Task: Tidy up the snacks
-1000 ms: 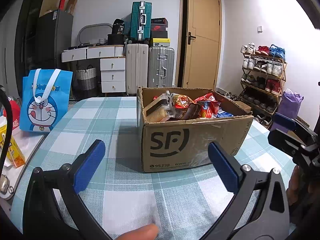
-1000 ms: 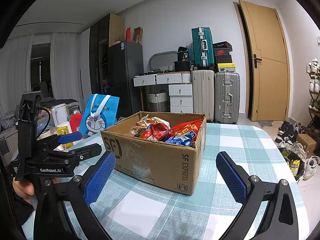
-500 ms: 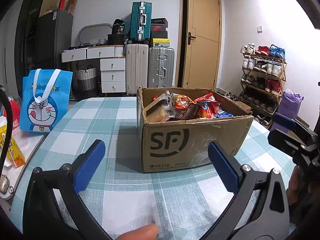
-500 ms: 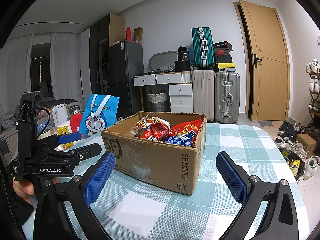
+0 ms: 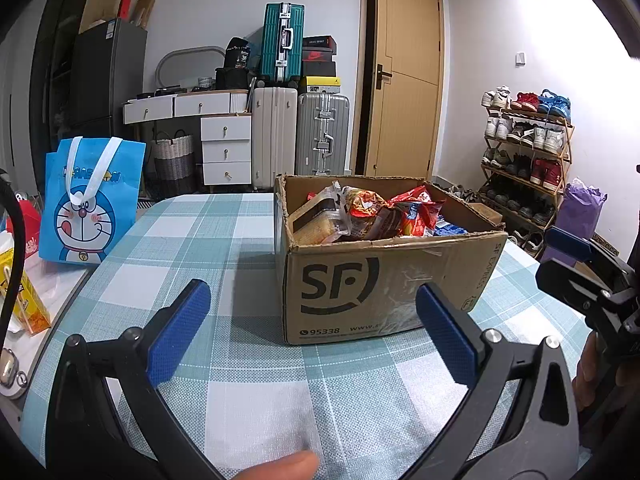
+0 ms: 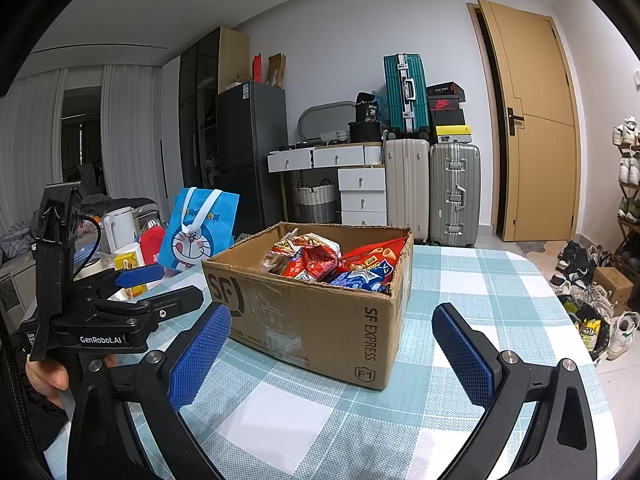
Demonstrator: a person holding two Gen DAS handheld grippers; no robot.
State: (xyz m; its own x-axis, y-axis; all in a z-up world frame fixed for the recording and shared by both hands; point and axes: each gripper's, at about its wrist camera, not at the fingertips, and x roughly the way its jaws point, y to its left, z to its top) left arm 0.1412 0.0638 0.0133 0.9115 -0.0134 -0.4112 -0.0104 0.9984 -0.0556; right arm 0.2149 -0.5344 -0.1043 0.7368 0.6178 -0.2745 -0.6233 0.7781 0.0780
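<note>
Nothing moved: both tools gape wide; only the left view shows the shoe rack.

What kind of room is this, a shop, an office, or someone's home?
Most likely someone's home, a lived-in dining or entry area. A shoe rack stands by the wooden door, suitcases are stacked against the wall, and a cardboard box of snacks sits on a table with a checked cloth.

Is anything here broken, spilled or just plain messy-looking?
Nothing has spilled. The cardboard box looks worn: its top edge is ragged, with crinkled tape on the front. The snack packets inside are heaped loosely, not in rows. Both grippers, left and right, are open and hold nothing.
</note>
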